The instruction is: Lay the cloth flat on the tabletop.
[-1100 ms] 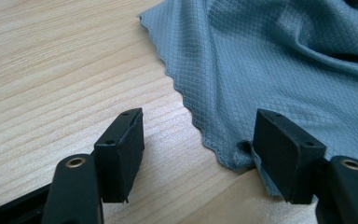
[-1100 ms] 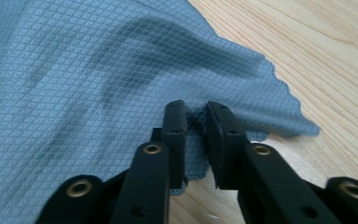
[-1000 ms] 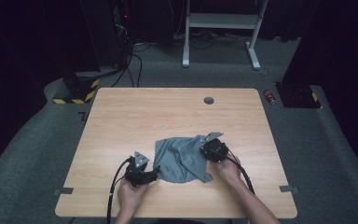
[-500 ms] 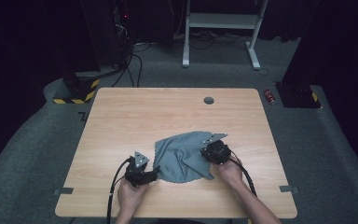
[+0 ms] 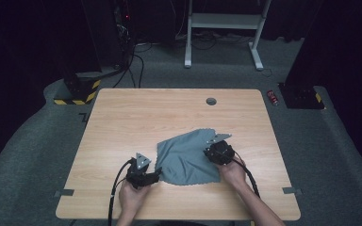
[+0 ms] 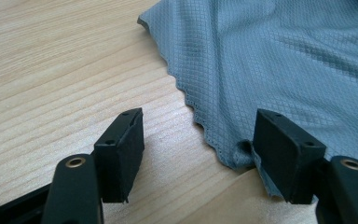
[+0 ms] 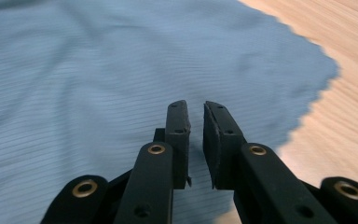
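Observation:
A grey cloth [image 5: 184, 157] lies spread on the wooden table [image 5: 146, 113], towards the near edge. My left gripper [image 5: 156, 175] stands open at the cloth's near left corner. In the left gripper view the left gripper [image 6: 200, 140] has one jaw on bare wood and the other against the scalloped hem of the cloth [image 6: 284, 56]. My right gripper [image 5: 213, 149] hovers over the cloth's right side. In the right gripper view the right gripper [image 7: 196, 116] has its jaws nearly together, with a thin gap and nothing in it, above the cloth [image 7: 98, 70].
A round cable hole [image 5: 211, 100] sits near the table's far edge. A small red object [image 5: 274, 97] lies on the carpet past the far right corner. Black equipment with cables [image 5: 99, 52] and a white desk frame [image 5: 226, 23] stand behind the table.
The cloth's far right part has spread out a little wider under the right gripper. Both hands have stayed almost where they were.

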